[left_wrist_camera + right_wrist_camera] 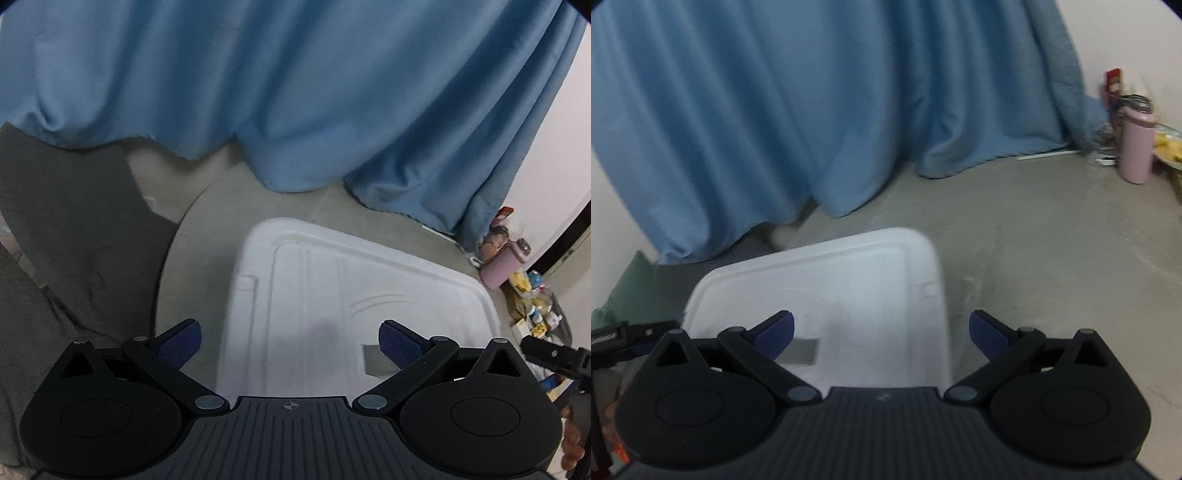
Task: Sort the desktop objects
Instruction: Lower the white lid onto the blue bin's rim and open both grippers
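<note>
White lid [354, 295] flat, long axis diagonal

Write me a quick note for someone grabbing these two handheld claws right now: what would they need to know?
Left gripper: open, empty, above the white lid.
Right gripper: open, empty, at the lid's right edge.
The lid lies on the grey floor before a blue curtain. A pink bottle and clutter stand at the far right.
Done: nothing visibly sorted.
Left: apparently all the sorting.

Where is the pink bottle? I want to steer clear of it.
The pink bottle stands on the grey floor at far right in both views, beside the blue curtain's edge, among clutter.
</note>
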Tool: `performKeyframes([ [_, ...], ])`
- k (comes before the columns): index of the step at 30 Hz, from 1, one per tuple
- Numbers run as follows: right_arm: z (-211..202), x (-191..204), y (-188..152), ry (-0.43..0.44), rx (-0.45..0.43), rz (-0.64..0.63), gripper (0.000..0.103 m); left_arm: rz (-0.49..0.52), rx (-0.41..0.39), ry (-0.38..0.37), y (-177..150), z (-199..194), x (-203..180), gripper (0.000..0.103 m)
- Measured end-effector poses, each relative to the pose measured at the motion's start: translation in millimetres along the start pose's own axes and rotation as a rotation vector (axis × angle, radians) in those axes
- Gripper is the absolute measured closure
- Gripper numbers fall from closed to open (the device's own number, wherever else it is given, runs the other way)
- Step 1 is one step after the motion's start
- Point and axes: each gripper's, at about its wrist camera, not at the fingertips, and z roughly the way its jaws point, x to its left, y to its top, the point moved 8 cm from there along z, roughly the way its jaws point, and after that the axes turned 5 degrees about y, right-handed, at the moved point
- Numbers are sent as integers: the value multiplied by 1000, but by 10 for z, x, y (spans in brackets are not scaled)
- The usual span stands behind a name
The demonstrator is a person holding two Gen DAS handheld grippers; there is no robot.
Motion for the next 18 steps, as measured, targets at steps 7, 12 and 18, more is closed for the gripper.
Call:
performKeyframes([
  [7, 46, -90, -82, -65, 45, -38, 2, 75, 28, 106, 22, 38, 66, 0],
  [12, 136, -61, -190, -79, 86, -59, 4, 135, 75, 177, 2, 88, 135, 0],
  [18, 228, -5, -259, -72, 117, -68, 19, 132, 79, 139, -7, 144, 174, 1],
])
